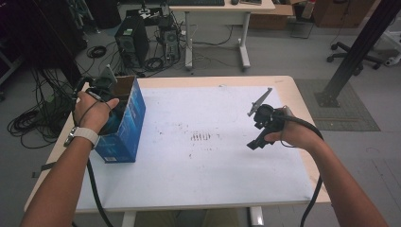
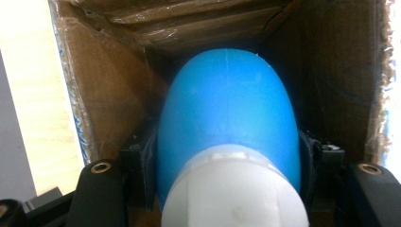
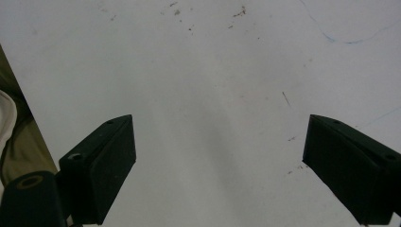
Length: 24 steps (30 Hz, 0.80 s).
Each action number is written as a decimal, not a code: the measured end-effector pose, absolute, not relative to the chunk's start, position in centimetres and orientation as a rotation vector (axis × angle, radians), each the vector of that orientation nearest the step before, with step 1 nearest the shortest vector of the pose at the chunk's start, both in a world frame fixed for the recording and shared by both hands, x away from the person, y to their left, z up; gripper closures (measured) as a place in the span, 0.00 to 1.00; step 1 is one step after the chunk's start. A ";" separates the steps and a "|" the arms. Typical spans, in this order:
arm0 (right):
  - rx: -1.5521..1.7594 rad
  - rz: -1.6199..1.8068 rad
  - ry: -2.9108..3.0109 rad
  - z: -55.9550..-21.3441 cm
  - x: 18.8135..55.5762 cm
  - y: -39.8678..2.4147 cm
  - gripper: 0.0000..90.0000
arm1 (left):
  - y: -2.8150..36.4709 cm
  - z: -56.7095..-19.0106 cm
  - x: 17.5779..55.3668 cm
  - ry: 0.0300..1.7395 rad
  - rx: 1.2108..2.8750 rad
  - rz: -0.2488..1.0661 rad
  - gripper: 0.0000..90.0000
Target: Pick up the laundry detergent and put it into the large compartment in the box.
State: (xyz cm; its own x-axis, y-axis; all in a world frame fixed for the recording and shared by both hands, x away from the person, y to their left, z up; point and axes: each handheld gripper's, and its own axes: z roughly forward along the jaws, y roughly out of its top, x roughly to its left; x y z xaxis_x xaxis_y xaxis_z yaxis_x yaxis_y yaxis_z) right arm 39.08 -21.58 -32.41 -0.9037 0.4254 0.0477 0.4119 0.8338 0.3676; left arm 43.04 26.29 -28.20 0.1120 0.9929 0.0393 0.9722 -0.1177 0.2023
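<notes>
From my seat, the counter (image 1: 198, 189) is a white sheet over a pale wooden top, scuffed with dark specks near its middle. At its far left corner stands an open blue cardboard box (image 1: 124, 127), leaning a little, its brown inside turned up and toward the left edge. Beyond the counter I see a computer tower (image 1: 131, 45) on the floor amid loops of cable, a white desk (image 1: 222, 12) farther back, and a dark slanted post (image 1: 359, 47) at the far right.

My left tongs (image 1: 109, 106) reach down into the box mouth, so the cardboard walls hem them in on every side. In the left gripper view the left tongs (image 2: 227, 156) are pinching a blue bottle (image 2: 229, 113) with a white cap (image 2: 234, 189), one jaw pressed on each flank of its body; the bottle sits inside the box, rounded end pointing deeper in (the box bottom itself is too dark to make out). The left hand (image 1: 94, 113) curls over the gripper from above, wrist bent, a pale watch band on the forearm.

My right tongs (image 1: 255, 142) hang above the bare right half of the counter, well apart from the box, tipped downward. In the right gripper view the right tongs (image 3: 217, 170) are spread wide with nothing between them, white counter underneath. The right hand (image 1: 288, 132) grips the body from the right, with its cable trailing toward the near edge.
</notes>
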 end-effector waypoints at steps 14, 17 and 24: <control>0.673 0.581 2.979 -32.5 39.0 -21.3 0.12 | 26.6 -28.4 43.1 1.990 2.256 0.247 0.35; 0.675 0.580 2.978 -32.5 39.0 -21.3 0.11 | 26.6 -28.4 43.1 1.989 2.261 0.246 0.35; 0.676 0.577 2.978 -32.5 39.0 -21.4 0.12 | 26.5 -28.4 43.2 1.983 2.269 0.226 0.29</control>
State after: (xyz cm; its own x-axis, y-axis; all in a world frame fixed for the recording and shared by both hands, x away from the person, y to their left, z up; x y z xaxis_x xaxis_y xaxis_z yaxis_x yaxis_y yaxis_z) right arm 38.99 -21.40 -32.52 -0.9049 0.4228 0.0488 0.4104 0.8365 0.3632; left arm 43.23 26.49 -28.37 0.1306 0.9909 0.0333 0.9731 -0.1346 0.1872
